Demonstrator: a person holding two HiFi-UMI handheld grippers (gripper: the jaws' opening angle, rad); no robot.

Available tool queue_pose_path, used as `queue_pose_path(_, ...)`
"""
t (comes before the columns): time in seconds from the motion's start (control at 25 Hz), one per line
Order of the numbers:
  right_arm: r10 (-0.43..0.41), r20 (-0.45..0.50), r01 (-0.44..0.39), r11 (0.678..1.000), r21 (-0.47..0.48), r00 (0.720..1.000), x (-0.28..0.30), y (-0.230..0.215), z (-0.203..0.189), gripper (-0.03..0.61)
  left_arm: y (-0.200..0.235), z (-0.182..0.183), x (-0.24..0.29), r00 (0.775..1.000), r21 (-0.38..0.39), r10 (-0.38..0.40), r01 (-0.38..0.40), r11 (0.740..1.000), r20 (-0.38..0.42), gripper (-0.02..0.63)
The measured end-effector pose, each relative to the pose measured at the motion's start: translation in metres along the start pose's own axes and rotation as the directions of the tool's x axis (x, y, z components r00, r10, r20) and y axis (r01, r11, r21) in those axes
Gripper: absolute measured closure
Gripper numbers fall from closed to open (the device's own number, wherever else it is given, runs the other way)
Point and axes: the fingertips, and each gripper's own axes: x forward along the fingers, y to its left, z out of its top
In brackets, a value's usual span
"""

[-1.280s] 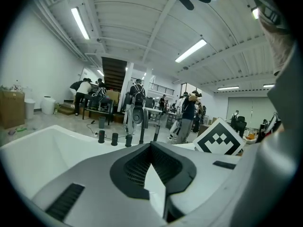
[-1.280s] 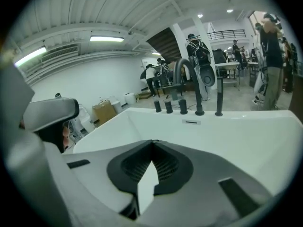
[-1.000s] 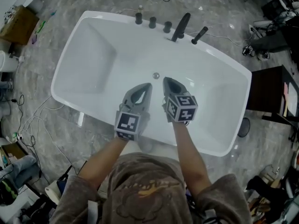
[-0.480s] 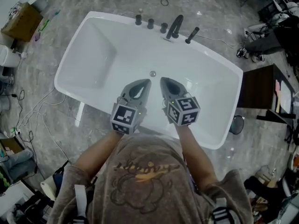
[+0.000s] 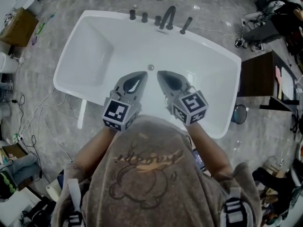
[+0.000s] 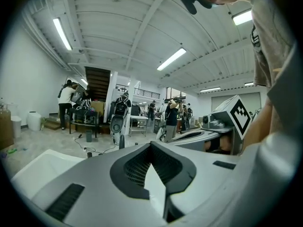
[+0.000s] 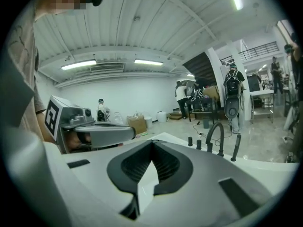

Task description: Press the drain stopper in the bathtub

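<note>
While both have drawn back, left gripper (image 5: 143, 74) and right gripper (image 5: 160, 73) (fingers (image 6: 94, 183) closed, empty) hover.

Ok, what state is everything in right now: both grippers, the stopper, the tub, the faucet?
Left gripper: shut, empty.
Right gripper: shut, empty.
Drain stopper: untouched; up or down, can't tell.
Bathtub: no water visible.
Faucet: not running.

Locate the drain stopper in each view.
Head view: drain stopper, centre of the bathtub floor, a little left of the black faucet and lower in the picture.
Left gripper view: not in it.
Right gripper view: not in it.
Shared landmark: the bathtub's white rim, in all three.
</note>
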Motion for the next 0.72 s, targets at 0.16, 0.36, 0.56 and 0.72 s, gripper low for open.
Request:
queue_pose_path(0.16, 0.078, 0.042, -0.076, 0.996, -0.037, 0.996, -0.019, 0.019, 0.013, 0.575, -0.011, 0.010, -0.011, 0.999, 0.012, -0.032, 0.031, 0.999, 0.037, 0.611)
queue_pose_path(0.36, 0.144, 0.093, -0.137, 0.988, -0.073, 0.985, -0.033, 0.038, 0.018, 0.575, -0.022, 0.013, -0.022, 0.995, 0.057, -0.076, 0.072, 0.996, 0.071, 0.610)
queue_pose_path(0.56, 0.189, 0.148, -0.176, 0.979, -0.099, 0.971, -0.036, 0.044, 0.016, 0.575, -0.023, 0.008, -0.025, 0.992, 0.101, -0.093, 0.084, 0.991, 0.087, 0.610)
queue_pose_path(0.72, 0.215, 0.156, -0.198, 0.973, -0.116, 0.964, -0.040, 0.048, 0.014, 0.575, -0.022, -0.002, -0.026, 0.993, 0.086, -0.072, 0.064, 0.994, 0.094, 0.609)
